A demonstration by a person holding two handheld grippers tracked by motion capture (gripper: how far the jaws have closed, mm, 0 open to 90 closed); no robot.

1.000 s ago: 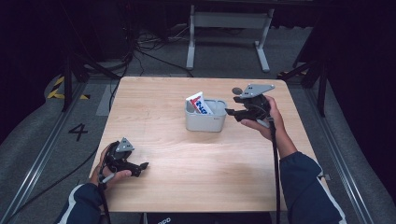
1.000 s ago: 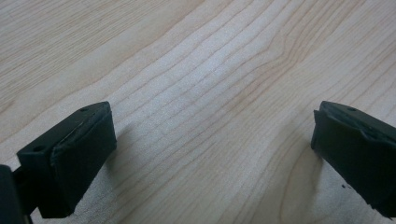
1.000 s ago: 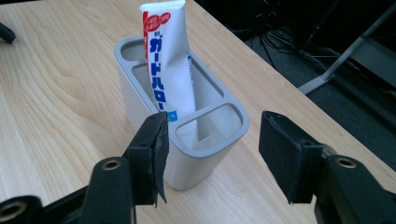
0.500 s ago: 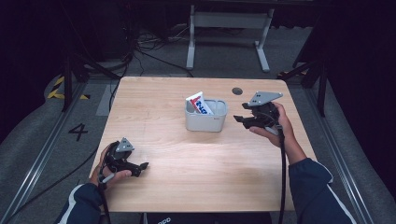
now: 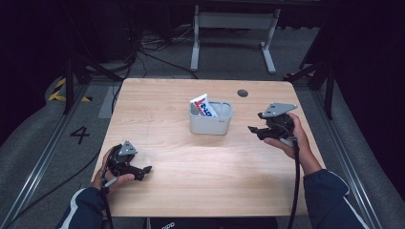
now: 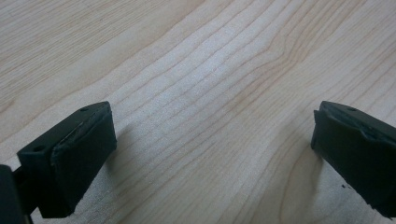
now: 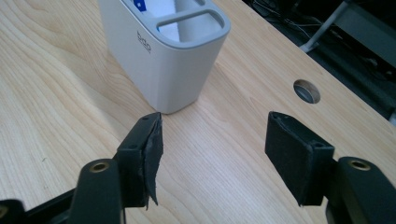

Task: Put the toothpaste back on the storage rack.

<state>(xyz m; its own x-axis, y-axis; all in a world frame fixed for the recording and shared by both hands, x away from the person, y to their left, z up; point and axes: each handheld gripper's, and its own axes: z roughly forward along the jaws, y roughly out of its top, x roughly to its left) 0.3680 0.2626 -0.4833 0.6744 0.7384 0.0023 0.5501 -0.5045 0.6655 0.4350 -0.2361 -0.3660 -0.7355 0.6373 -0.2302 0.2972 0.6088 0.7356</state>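
A pale wooden table [image 5: 167, 105] with a round cable hole [image 5: 242, 93] fills mid-frame. Dark grey floor [image 5: 43, 143] surrounds it; cables [image 5: 153, 52] and a white metal stand [image 5: 234, 21] sit along the dim upper edge. A painted "4" [image 5: 79, 134] marks the left.

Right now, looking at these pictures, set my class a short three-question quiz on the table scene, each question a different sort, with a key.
1. True or false: the right claw is shut on the grey holder.
2. Which item stands inside the holder? A) a white tube with red and blue print B) a spoon C) a pencil
3. Fill in: the left claw is open over bare ____.

Key
1. False; it is open, short of the holder.
2. A
3. wooden table
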